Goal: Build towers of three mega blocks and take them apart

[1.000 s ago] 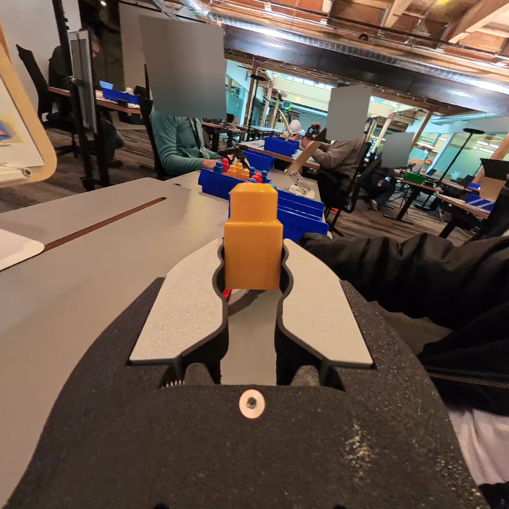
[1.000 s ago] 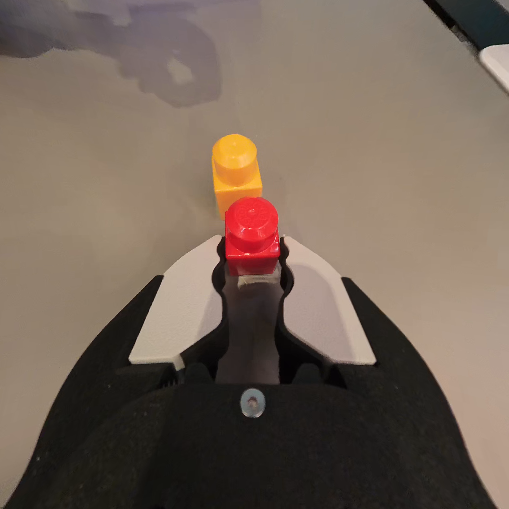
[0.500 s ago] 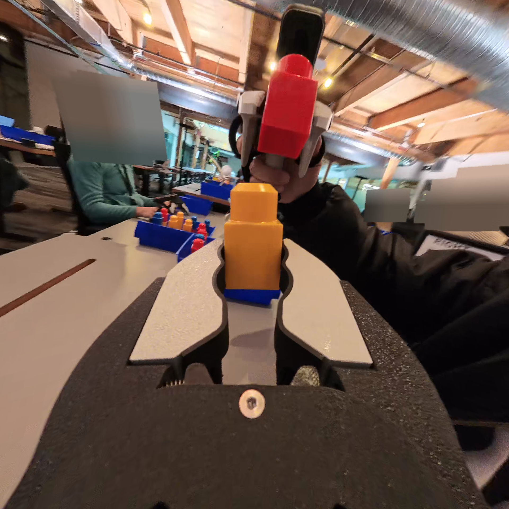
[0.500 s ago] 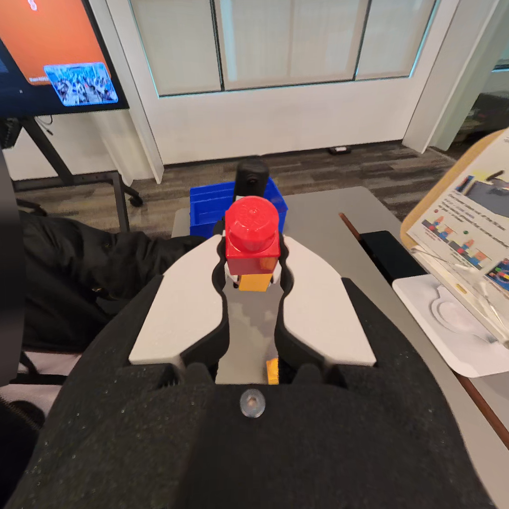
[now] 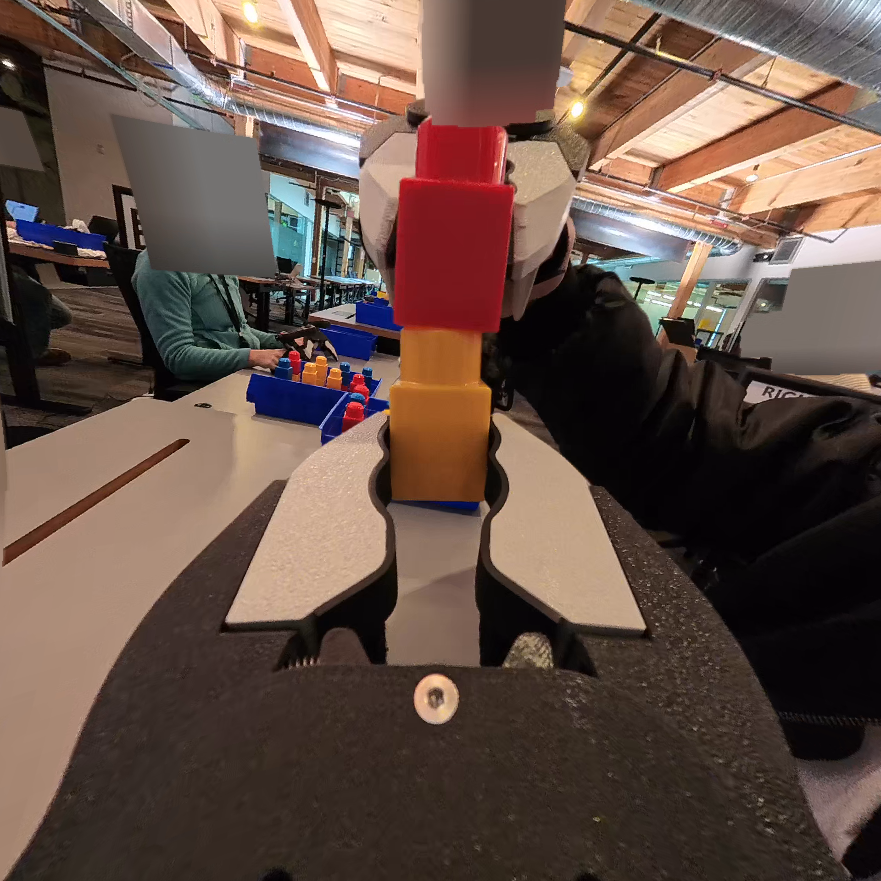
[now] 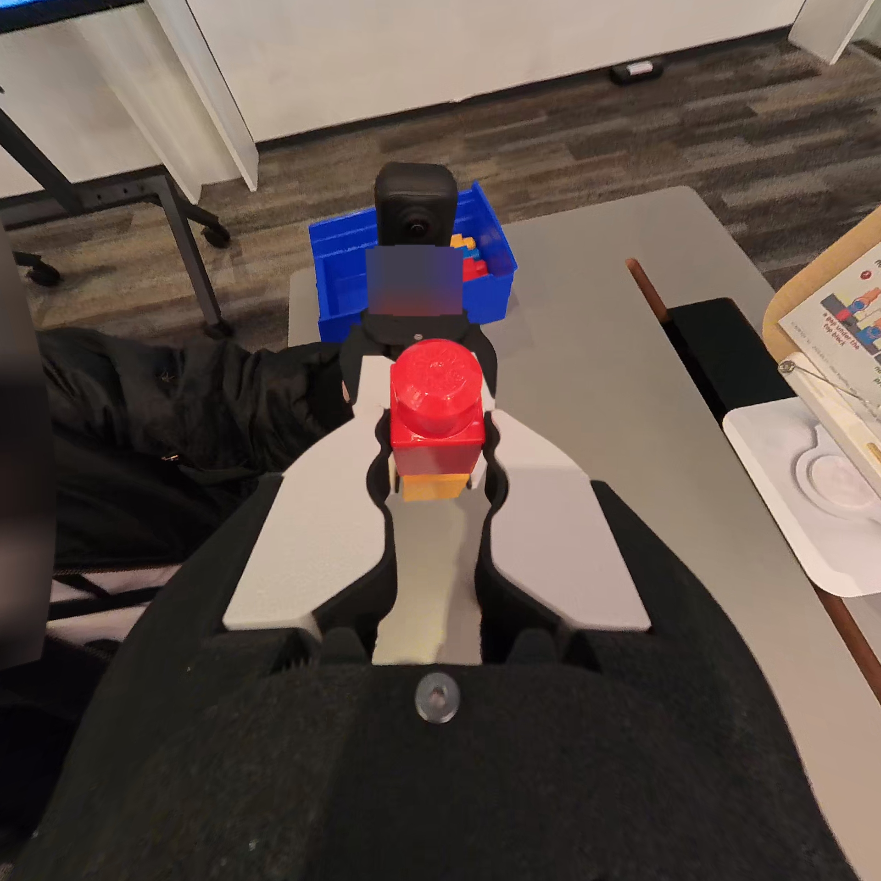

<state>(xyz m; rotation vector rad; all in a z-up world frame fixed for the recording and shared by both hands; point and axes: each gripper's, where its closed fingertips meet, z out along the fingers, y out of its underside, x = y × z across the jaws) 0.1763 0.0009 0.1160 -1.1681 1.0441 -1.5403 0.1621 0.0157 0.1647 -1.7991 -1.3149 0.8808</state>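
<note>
In the left wrist view my left gripper (image 5: pixel 438 457) is shut on a yellow block (image 5: pixel 439 443) that sits on a blue block (image 5: pixel 443 506), of which only a sliver shows. A red block (image 5: pixel 450 252) rests on the yellow block's stud, held by my right gripper (image 5: pixel 453 210) from the far side. In the right wrist view my right gripper (image 6: pixel 436 438) is shut on the red block (image 6: pixel 435 410), with the yellow block (image 6: pixel 433 486) just under it. The left gripper (image 6: pixel 419 362) and its camera face me behind the stack.
A grey table (image 5: pixel 95 476) with a dark slot carries blue bins of blocks (image 5: pixel 305 398). A blue bin (image 6: pixel 481 281) stands at the table's far end in the right wrist view. A white tray (image 6: pixel 810 481) and an instruction board (image 6: pixel 839 314) lie at right. People sit at tables behind.
The red block came down from above the yellow block onto its stud. The right gripper tilted down over the stack. The left gripper kept its hold on the yellow block.
</note>
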